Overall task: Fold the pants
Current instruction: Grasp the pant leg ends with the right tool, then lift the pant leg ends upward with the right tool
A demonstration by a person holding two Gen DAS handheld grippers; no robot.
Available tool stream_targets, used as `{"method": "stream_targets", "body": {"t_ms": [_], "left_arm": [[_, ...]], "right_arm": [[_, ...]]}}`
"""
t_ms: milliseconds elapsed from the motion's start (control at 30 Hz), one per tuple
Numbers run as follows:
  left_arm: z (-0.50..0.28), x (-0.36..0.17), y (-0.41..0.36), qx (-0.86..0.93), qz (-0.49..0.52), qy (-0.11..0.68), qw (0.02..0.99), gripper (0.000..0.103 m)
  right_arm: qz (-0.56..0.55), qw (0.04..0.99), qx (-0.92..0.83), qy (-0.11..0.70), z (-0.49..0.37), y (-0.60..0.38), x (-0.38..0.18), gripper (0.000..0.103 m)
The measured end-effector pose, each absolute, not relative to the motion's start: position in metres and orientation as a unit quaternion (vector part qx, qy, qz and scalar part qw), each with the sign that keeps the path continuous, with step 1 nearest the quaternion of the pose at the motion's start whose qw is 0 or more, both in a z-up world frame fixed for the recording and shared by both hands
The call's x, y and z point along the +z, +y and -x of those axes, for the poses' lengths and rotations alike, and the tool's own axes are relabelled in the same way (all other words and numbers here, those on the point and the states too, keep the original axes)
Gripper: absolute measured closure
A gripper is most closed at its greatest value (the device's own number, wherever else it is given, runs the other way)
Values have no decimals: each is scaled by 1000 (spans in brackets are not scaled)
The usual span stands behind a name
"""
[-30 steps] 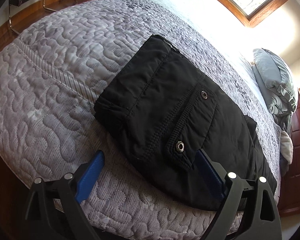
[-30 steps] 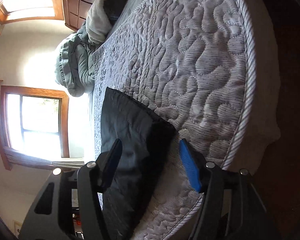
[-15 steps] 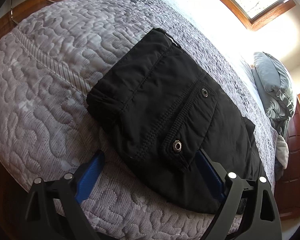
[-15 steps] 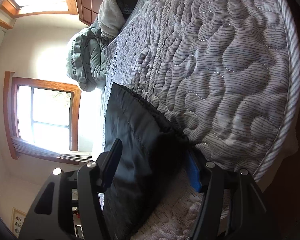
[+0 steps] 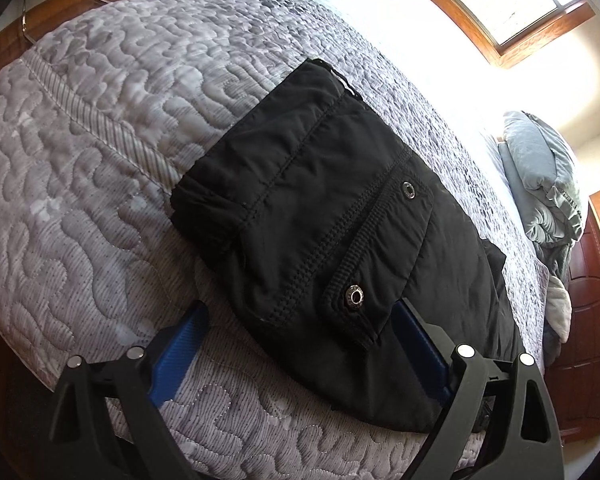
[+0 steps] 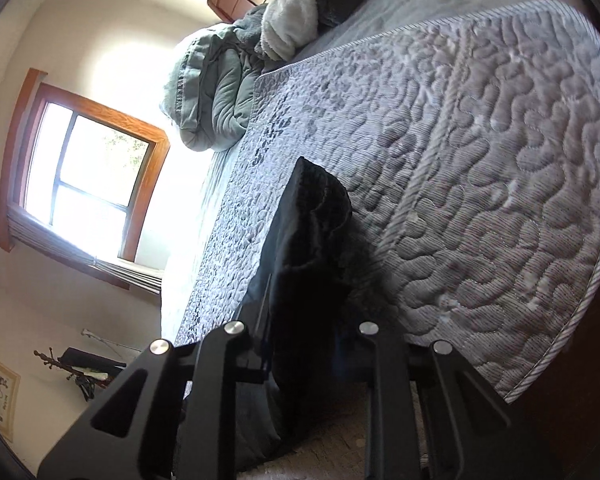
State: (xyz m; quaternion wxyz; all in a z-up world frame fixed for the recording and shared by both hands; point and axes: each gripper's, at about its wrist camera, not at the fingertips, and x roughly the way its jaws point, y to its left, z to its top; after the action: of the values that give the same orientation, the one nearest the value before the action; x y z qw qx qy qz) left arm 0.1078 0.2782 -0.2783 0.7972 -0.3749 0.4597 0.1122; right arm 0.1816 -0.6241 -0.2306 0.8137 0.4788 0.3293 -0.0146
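right gripper (image 6: 300, 344) now clenched on pants (image 5: 340, 232) near edge, was open | left gripper (image 5: 300, 344) spread | next fold starting

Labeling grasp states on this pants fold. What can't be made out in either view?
- Right wrist view: right claw pads are buried in the black pants; how many layers they pinch is unclear.
- Left wrist view: one finger of the open left claw slips under the pocket flap; its tip is hidden.
- Both views: the pants' underside lies against the quilt.
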Motion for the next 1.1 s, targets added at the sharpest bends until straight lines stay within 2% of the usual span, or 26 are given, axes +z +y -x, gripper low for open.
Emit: {"method": "stream_targets", "body": {"t_ms": [300,1100], "left_arm": [[-90,-279,278,105,382,428,812,10],[-63,-282,287,90,425,384,815,9]], "right_arm": [[-403,853,-9,332,-189,-586,-163,83],[-297,900,20,319,-195,-495,-72,83]]}}
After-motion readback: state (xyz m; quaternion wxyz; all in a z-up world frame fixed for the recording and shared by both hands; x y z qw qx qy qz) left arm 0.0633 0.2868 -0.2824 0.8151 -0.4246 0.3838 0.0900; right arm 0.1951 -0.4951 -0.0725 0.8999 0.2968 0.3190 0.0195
